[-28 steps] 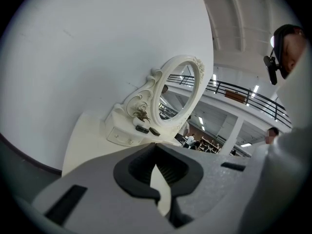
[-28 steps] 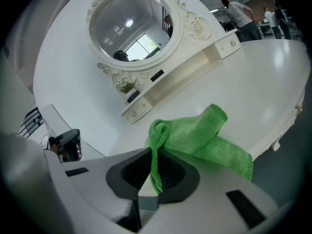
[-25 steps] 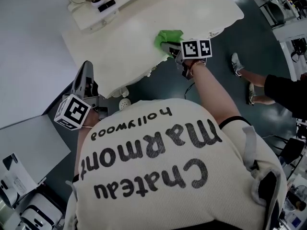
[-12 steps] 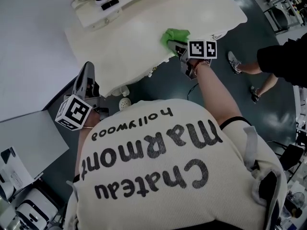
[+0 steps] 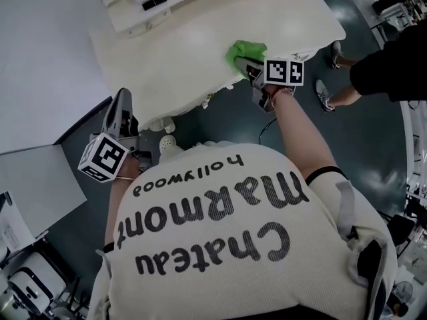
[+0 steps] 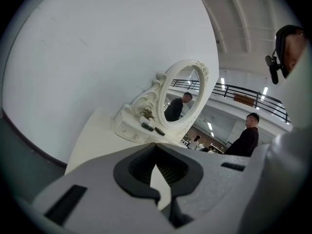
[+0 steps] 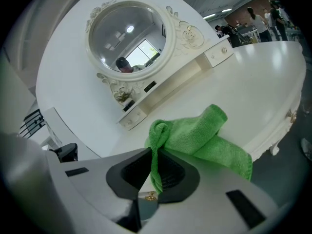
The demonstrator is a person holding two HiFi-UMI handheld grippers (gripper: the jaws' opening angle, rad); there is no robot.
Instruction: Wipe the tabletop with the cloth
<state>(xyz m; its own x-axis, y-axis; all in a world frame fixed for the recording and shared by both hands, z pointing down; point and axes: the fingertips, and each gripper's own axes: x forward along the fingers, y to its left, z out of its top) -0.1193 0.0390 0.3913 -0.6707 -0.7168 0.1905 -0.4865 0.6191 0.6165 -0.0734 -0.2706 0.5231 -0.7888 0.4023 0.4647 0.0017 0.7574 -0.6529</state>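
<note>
A green cloth (image 5: 245, 49) lies bunched on the white tabletop (image 5: 187, 52) close to its front edge. My right gripper (image 5: 241, 63) is shut on a fold of it. In the right gripper view the cloth (image 7: 204, 135) spreads out beyond the right gripper (image 7: 155, 177), with the pinched fold standing between the jaws, and the tabletop (image 7: 253, 87) stretches off to the right. My left gripper (image 5: 122, 99) hangs off the table's left end, shut with nothing in it. Seen from the left gripper view, the left gripper (image 6: 158, 191) points along the tabletop (image 6: 92, 140).
An ornate oval mirror (image 7: 126, 33) on a low drawer shelf (image 5: 137, 15) stands at the back of the table, with small dark items (image 5: 152, 5) on the shelf. A person in black (image 5: 390, 65) stands on the dark floor at the right. A grey wall runs along the left.
My right gripper and the cloth have slid a little to the right along the front edge. The person at the right has stepped closer. My left gripper has stayed put.
</note>
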